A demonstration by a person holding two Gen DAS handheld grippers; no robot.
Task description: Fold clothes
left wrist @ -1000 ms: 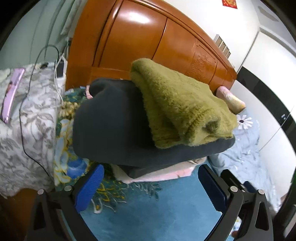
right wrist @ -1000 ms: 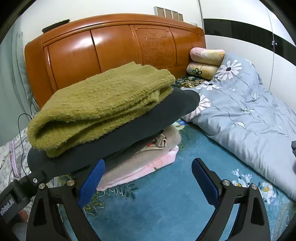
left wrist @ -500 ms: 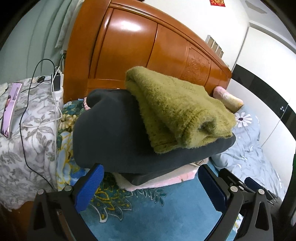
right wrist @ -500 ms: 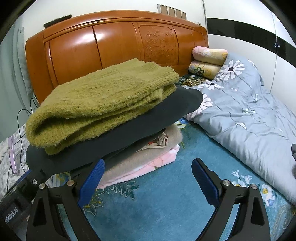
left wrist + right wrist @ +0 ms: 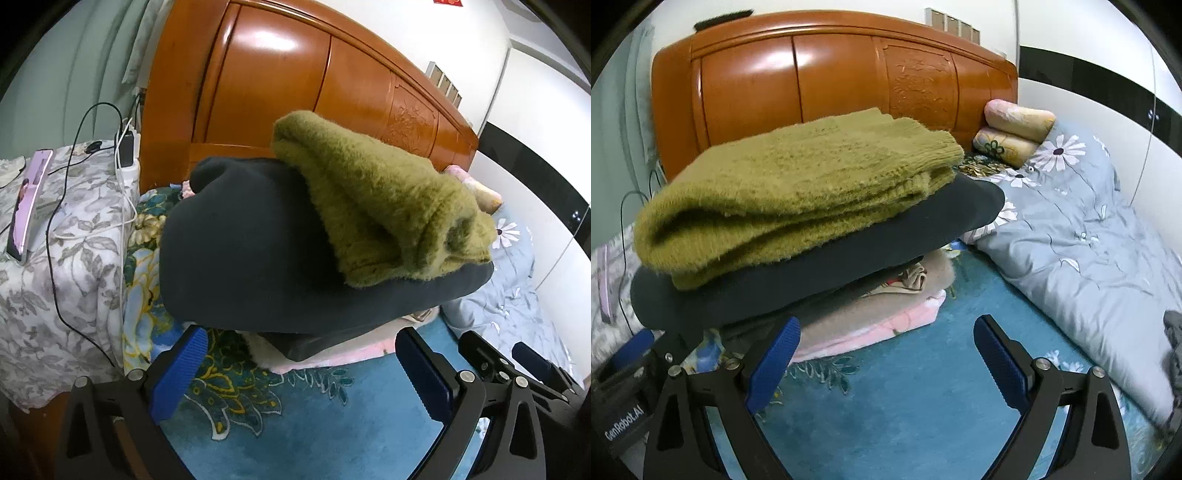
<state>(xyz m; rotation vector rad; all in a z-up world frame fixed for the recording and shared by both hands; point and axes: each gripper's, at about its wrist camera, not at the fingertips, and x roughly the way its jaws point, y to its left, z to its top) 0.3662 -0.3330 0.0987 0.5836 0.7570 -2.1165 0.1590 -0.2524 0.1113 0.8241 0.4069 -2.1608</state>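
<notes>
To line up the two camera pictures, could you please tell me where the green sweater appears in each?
Left wrist: green sweater right of centre, atop the dark garment.
Right wrist: green sweater left of centre, top of the stack.
Shared landmark: the wooden headboard behind it.

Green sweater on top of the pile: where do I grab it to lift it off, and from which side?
Judging by shape, take the olive sweater at its thick rounded fold on the near-left end, coming in level from the front. That fold overhangs the dark garment below, so open fingers could probably close on it alone.

Sweater (image 5: 798, 184) atop stacked clothes (image 5: 820, 258), headboard (image 5: 831, 85) behind
</notes>
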